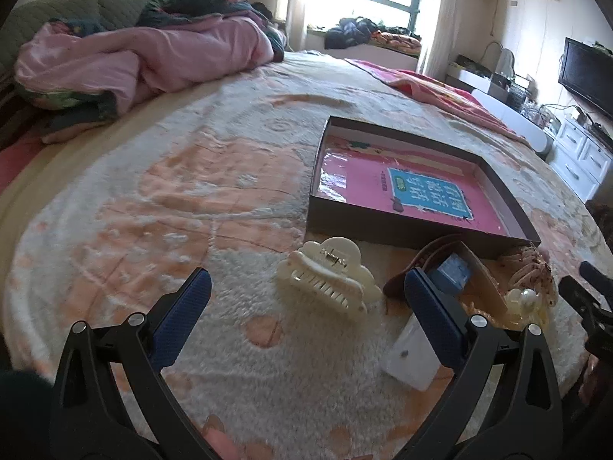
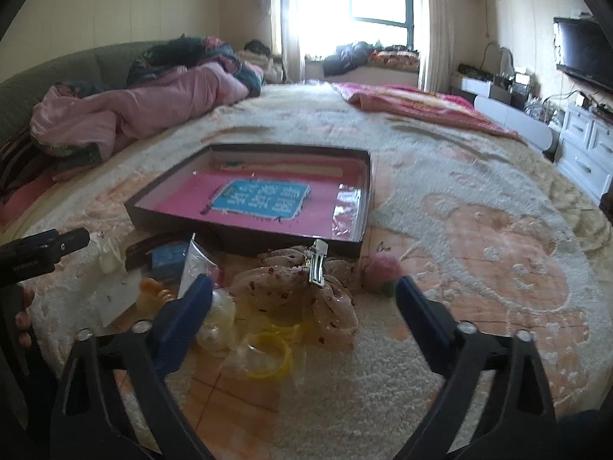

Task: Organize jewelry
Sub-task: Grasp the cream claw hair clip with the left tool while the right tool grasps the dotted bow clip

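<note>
A shallow dark box (image 1: 402,232) (image 2: 245,235) with a pink and blue lining lies on the bed. In front of it lies a heap of hair accessories. A cream claw clip (image 1: 329,280) rests between the wide-apart fingers of my left gripper (image 1: 306,287), untouched. A spotted fabric bow with a silver clip (image 2: 306,287) (image 1: 528,268), yellow bands (image 2: 274,349) and pearl pieces (image 2: 216,326) (image 1: 526,299) lie between the spread fingers of my right gripper (image 2: 302,291), which also touches nothing. A brown clip with a blue tag (image 1: 452,264) (image 2: 164,255) sits nearby.
The bed is covered by a fluffy cream and orange blanket (image 1: 172,199). Pink bedding (image 1: 134,57) is piled at the back left, a red blanket (image 2: 413,105) at the back right. A white card (image 1: 412,356) lies by the left gripper's right finger. Drawers and a television (image 2: 586,53) stand right.
</note>
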`<state>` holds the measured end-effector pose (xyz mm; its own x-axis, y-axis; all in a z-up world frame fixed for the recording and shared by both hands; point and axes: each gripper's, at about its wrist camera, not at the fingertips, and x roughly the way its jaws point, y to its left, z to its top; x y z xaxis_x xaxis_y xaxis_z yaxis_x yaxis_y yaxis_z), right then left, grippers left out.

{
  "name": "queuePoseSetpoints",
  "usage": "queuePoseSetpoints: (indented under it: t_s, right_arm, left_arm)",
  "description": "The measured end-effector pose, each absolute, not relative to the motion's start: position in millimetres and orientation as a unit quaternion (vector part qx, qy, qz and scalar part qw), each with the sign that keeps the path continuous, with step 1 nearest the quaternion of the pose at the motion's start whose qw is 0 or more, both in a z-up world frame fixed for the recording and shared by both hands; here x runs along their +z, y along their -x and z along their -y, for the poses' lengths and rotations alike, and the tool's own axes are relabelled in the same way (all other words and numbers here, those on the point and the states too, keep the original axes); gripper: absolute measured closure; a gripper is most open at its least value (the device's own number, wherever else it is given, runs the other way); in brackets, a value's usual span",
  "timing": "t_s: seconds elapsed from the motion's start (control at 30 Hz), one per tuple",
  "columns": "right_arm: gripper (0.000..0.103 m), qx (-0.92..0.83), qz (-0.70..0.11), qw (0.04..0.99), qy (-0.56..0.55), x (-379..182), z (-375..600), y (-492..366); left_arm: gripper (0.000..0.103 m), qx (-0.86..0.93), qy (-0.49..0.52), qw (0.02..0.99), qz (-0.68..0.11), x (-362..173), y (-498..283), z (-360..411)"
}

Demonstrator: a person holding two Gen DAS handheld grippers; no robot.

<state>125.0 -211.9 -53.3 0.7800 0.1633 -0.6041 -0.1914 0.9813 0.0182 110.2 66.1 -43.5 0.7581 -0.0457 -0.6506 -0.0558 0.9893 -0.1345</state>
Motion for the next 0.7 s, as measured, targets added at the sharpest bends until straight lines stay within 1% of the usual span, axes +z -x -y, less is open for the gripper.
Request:
queuePoseSetpoints:
  t_s: [0.03, 0.13, 0.2, 0.23, 0.27, 0.3, 0.37, 0.4, 0.47, 0.5, 0.53, 0.63, 0.7]
  right_arm:
    - [0.022, 0.095, -0.324, 0.941, 0.02, -55, 212, -129]
    - [0.029, 0.104, -0.347, 0.932, 0.001, -61, 213, -143]
    - [0.037, 0.11, -0.36, 0.926, -0.008, -66, 212, -151]
    - [0.043, 0.113, -0.364, 0.924, -0.011, -68, 211, -154]
    - [0.048, 0.115, -0.369, 0.922, -0.013, -70, 211, -157]
    - [0.05, 0.115, -0.373, 0.921, -0.014, -72, 210, -159]
    - [0.061, 0.115, -0.374, 0.92, -0.016, -74, 210, -162]
    - [0.063, 0.114, -0.373, 0.921, -0.016, -75, 211, -163]
    - [0.071, 0.113, -0.37, 0.922, -0.021, -76, 215, -163]
    - [0.072, 0.114, -0.368, 0.922, -0.023, -77, 217, -163]
    - [0.075, 0.114, -0.367, 0.923, -0.025, -77, 218, -162]
    - [0.078, 0.116, -0.359, 0.926, -0.028, -76, 223, -159]
    - [0.079, 0.116, -0.353, 0.928, -0.027, -74, 225, -157]
  left_arm:
    - [0.01, -0.004, 0.077, 0.933, -0.351, -45, -114, -68]
    - [0.01, -0.019, 0.088, 0.928, -0.362, -52, -124, -71]
    - [0.01, -0.034, 0.091, 0.924, -0.37, -57, -129, -71]
    - [0.01, -0.043, 0.093, 0.922, -0.374, -61, -133, -72]
    - [0.011, -0.044, 0.095, 0.921, -0.375, -63, -135, -73]
    - [0.011, -0.049, 0.098, 0.918, -0.38, -66, -138, -74]
    - [0.012, -0.057, 0.103, 0.916, -0.384, -69, -142, -74]
    - [0.014, -0.061, 0.105, 0.915, -0.384, -70, -144, -75]
    - [0.023, -0.066, 0.1, 0.914, -0.387, -73, -148, -73]
    - [0.027, -0.066, 0.097, 0.913, -0.391, -74, -149, -72]
    - [0.035, -0.069, 0.094, 0.912, -0.394, -75, -151, -70]
    - [0.039, -0.078, 0.085, 0.913, -0.391, -75, -151, -66]
    - [0.039, -0.082, 0.076, 0.915, -0.387, -74, -149, -64]
